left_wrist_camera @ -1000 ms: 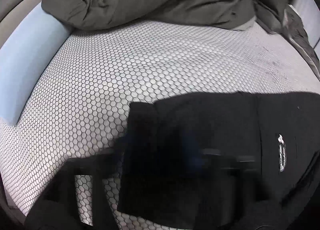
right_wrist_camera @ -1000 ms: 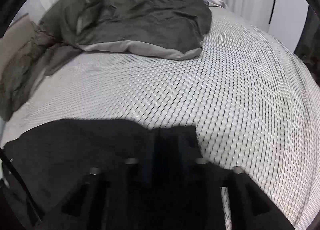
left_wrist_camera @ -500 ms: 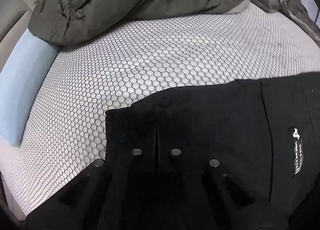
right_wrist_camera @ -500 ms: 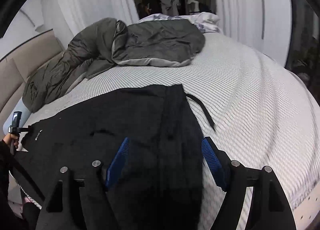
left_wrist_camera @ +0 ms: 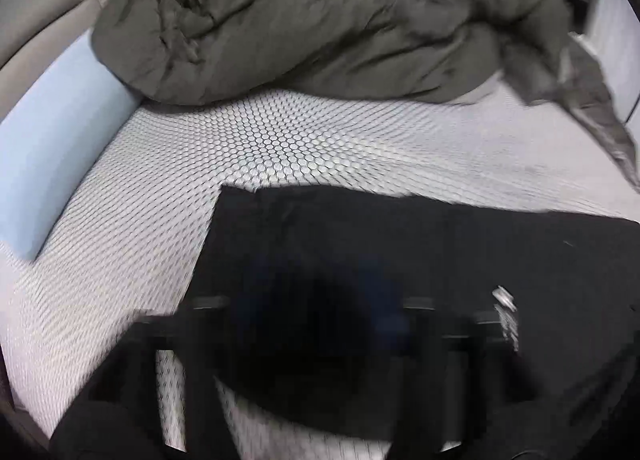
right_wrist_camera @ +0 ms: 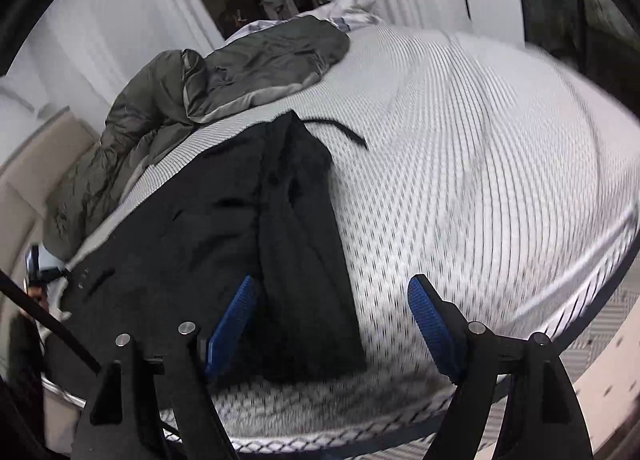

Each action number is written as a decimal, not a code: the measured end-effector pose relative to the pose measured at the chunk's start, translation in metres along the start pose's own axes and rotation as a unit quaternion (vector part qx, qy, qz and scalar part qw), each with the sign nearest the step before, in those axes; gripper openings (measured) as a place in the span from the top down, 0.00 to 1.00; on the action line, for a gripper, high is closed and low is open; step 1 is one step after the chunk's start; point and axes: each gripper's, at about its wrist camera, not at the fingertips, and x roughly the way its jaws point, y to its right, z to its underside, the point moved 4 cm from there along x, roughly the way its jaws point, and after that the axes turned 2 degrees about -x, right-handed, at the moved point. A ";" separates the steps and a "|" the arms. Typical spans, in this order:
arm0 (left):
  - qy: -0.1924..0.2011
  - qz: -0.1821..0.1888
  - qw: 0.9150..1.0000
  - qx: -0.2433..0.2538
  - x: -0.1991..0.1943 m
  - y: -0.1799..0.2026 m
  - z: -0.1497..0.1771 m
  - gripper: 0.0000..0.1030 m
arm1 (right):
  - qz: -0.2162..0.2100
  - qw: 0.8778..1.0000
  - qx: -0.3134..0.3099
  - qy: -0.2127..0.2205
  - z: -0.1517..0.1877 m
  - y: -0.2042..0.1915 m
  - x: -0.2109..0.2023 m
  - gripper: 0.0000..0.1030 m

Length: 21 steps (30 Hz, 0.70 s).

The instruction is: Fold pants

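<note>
My black pants (right_wrist_camera: 224, 227) lie flat on the honeycomb-patterned bed cover (right_wrist_camera: 480, 163), and I place everything else from them. They stretch lengthwise from my right side across to my left, running along the near edge of the bed, so the long axis lies crosswise between my two tools instead of pointing away from me. My right gripper (right_wrist_camera: 332, 324) hangs just above the nearer end of the pants, its blue pads (right_wrist_camera: 232, 324) spread wide with nothing between them; one pad sits over the dark cloth, the other over bare cover just beside the cloth's edge. A thin black cord (right_wrist_camera: 340, 129) trails off the pants' far corner onto the cover. In the left wrist view the picture is smeared, and my left gripper (left_wrist_camera: 320, 324) is only a dark shape low over the other end of the pants (left_wrist_camera: 400, 260), near the small white label (left_wrist_camera: 506, 312); I cannot tell whether its fingers are apart or pinching cloth. Beyond the pants, toward the head of the bed, lies the bunched olive-grey duvet (left_wrist_camera: 320, 19), well apart from them, with a pale blue pillow (left_wrist_camera: 52, 147) off to their left. Each tool is near its own end, so I judge that the next fold calls for bringing one end over the other along that crosswise axis, and the right gripper would first need to come down and close on its edge.
</note>
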 end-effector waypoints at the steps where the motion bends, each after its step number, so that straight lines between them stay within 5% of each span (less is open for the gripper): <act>1: 0.018 0.004 1.000 0.000 -0.030 -0.029 0.026 0.14 | -0.015 1.000 0.018 -0.001 0.007 0.005 0.002 0.22; 8: 0.058 0.034 0.997 -0.045 -0.153 -0.048 0.124 0.05 | -0.137 0.985 0.100 0.004 0.024 0.015 0.014 0.39; 14: 0.058 0.026 0.993 -0.100 -0.190 -0.067 0.215 0.01 | -0.140 0.990 0.009 -0.027 0.011 -0.014 0.016 0.81; 18: 0.045 0.004 0.990 -0.133 -0.198 -0.075 0.258 0.01 | -0.140 0.988 -0.068 -0.002 -0.011 -0.023 -0.007 0.90; 20: 0.045 -0.008 0.989 -0.141 -0.200 -0.080 0.268 0.01 | -0.103 0.990 -0.095 0.012 -0.021 -0.012 -0.013 0.99; 21: 0.048 -0.014 0.988 -0.144 -0.201 -0.082 0.272 0.01 | -0.052 0.993 -0.107 0.019 -0.025 -0.001 -0.011 0.99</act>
